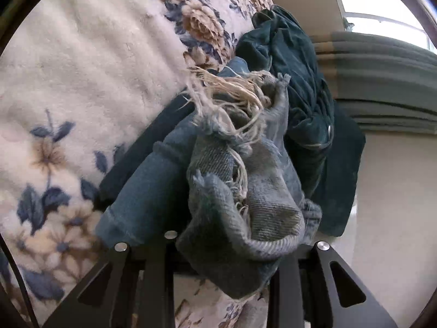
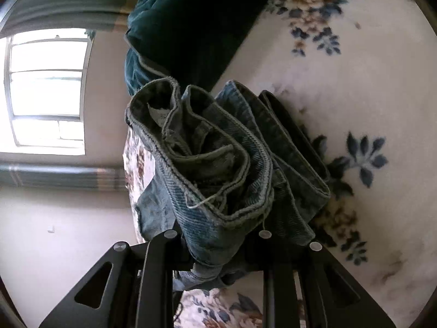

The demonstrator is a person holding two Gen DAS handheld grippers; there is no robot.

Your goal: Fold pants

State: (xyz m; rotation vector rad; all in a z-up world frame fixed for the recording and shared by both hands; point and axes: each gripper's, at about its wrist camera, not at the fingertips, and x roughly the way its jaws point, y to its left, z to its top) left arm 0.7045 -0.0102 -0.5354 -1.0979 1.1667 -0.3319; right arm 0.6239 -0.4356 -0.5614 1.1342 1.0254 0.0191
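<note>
The pants are faded blue jeans (image 1: pixel 245 191) with frayed, torn threads (image 1: pixel 232 90). In the left wrist view my left gripper (image 1: pixel 221 248) is shut on a bunched, frayed part of the jeans, which hides its fingertips. In the right wrist view my right gripper (image 2: pixel 218 243) is shut on a thick bundle of hemmed denim layers (image 2: pixel 218 164). Both hold the jeans lifted above a floral blanket (image 1: pixel 82 68).
A dark green velvet garment (image 1: pixel 295 54) lies on the blanket beyond the jeans; it also shows in the right wrist view (image 2: pixel 191 22). The cream floral blanket (image 2: pixel 355 95) covers the surface. A window (image 2: pixel 46 87), grey curtains (image 1: pixel 382 82) and a pale wall sit beyond its edge.
</note>
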